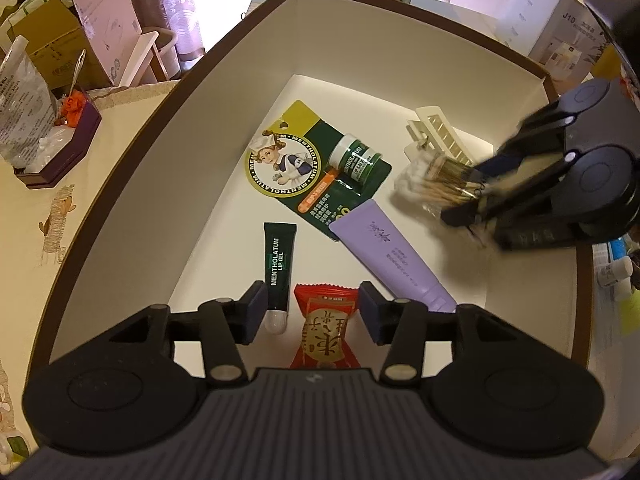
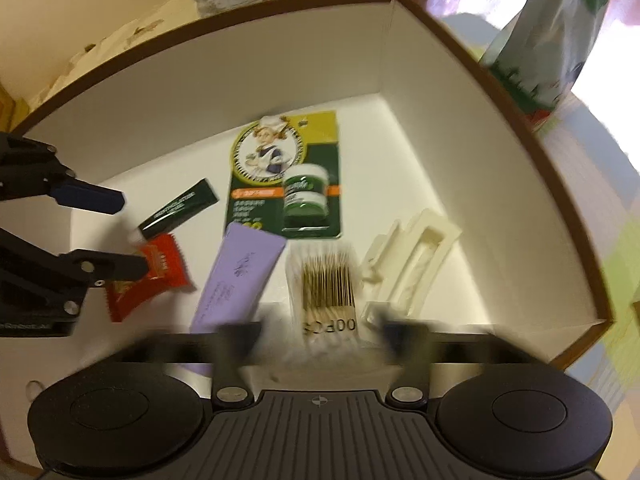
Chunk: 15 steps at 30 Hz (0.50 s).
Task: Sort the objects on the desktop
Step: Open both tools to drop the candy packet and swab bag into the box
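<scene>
Inside the white box [image 1: 120,184], both grippers stood open; we judged the light, crinkly sweet [image 1: 324,328] best pinched mid-wrapper

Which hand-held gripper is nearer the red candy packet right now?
Left. The left hand-held gripper has its open jaws on either side of the red candy packet. The right hand-held gripper is over the cotton swab pack, across the purple tube.
</scene>
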Each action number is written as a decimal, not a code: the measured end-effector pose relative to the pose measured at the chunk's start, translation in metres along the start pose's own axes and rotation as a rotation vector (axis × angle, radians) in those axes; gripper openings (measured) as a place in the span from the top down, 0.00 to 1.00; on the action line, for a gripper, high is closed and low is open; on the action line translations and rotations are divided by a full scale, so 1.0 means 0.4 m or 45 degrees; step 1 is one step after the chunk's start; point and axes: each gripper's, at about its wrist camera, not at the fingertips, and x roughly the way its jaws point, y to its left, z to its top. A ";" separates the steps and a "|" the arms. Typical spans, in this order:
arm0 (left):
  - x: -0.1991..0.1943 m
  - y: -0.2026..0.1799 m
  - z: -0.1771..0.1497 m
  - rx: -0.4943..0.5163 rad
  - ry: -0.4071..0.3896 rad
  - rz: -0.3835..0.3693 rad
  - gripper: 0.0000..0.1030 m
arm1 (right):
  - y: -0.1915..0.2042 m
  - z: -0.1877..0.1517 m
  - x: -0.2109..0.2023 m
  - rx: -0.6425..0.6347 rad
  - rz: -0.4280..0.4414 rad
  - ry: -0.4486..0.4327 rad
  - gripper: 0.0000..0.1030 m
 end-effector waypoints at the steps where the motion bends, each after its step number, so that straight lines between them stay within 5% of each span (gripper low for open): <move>1: -0.001 0.001 0.000 0.000 -0.002 0.003 0.54 | 0.002 -0.001 -0.007 -0.012 0.007 -0.018 0.14; 15: -0.009 0.000 -0.006 0.016 0.004 0.057 0.33 | 0.041 -0.002 -0.013 -0.087 -0.028 0.084 0.14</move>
